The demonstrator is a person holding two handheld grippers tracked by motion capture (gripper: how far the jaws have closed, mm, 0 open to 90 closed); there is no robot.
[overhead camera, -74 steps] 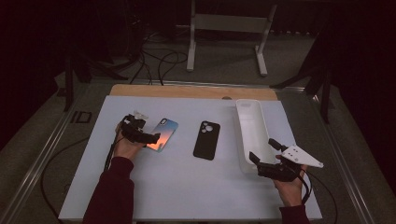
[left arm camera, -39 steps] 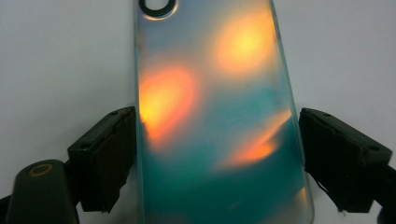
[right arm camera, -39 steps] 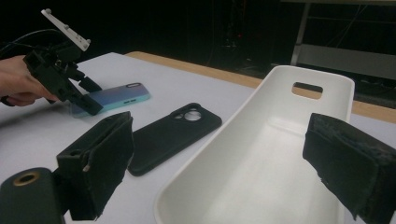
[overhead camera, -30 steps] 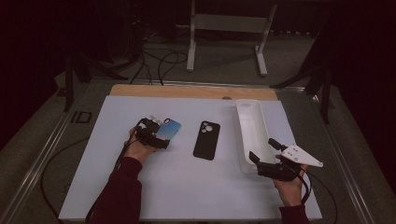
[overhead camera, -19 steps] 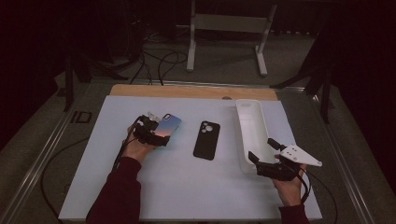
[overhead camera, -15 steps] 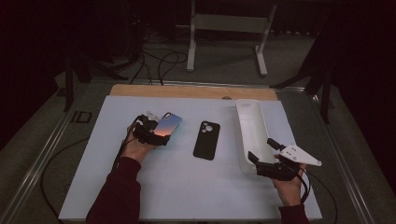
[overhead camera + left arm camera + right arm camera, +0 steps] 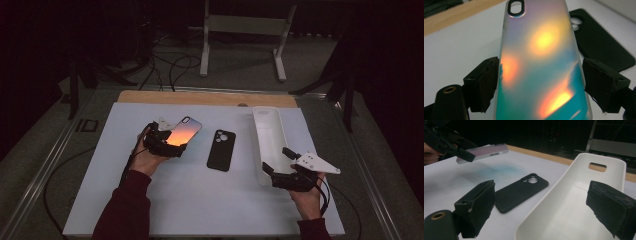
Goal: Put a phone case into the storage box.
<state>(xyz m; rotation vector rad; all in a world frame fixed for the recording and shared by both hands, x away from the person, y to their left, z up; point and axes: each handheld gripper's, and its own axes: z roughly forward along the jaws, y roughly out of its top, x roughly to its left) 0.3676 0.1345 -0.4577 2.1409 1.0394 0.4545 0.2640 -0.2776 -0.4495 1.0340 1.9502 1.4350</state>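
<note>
An iridescent phone case (image 7: 184, 131) (image 7: 541, 62) hangs tilted above the white mat, its camera hole at the far end. My left gripper (image 7: 172, 142) (image 7: 540, 75) is shut on its two long edges near the lower end. In the right gripper view this case (image 7: 484, 151) floats clear of the mat at upper left. A black phone case (image 7: 220, 150) (image 7: 521, 191) (image 7: 599, 42) lies flat at the mat's middle. My right gripper (image 7: 276, 160) (image 7: 541, 202) stands open by the near end of a long white tray (image 7: 267, 135) (image 7: 579, 202), nothing between its pads.
The white mat (image 7: 200, 200) covers the table, with a wooden strip (image 7: 200, 97) along its far edge. A metal stand (image 7: 240, 30) and cables lie on the floor beyond. Dark surroundings ring the table.
The left gripper has risen with the iridescent case, which now tilts up off the mat. The right gripper has stayed by the tray.
</note>
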